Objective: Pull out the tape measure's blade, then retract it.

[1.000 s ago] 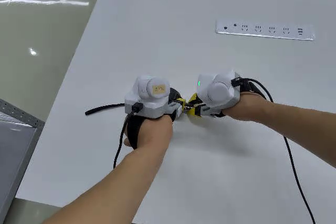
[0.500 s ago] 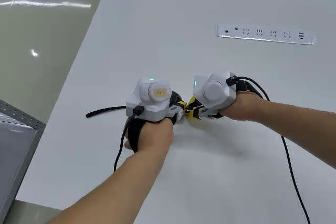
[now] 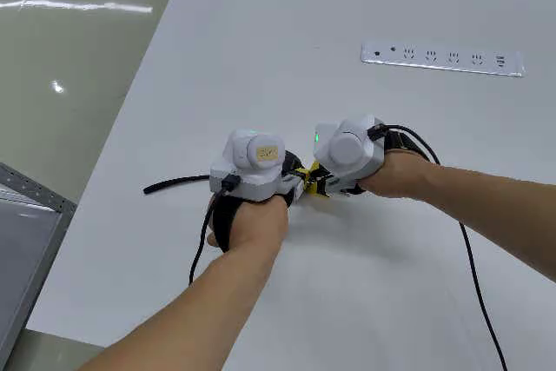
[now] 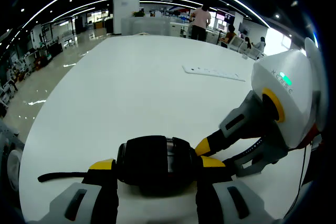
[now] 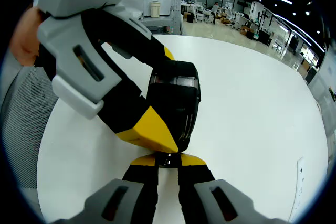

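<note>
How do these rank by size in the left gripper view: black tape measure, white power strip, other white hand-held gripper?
1. White right hand-held gripper
2. Black tape measure
3. Long white power strip; farthest away, so true size unsure.

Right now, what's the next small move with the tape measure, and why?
Probably draw the right gripper straight away from the left gripper: the left is shut on the tape measure, the right pinches the blade tip at the case, and no blade length is out.

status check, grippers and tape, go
Copy: left gripper shut on tape measure. The right gripper pinches the blade tip, blade not yet drawn out. Power strip far back, nothing in the way.
</note>
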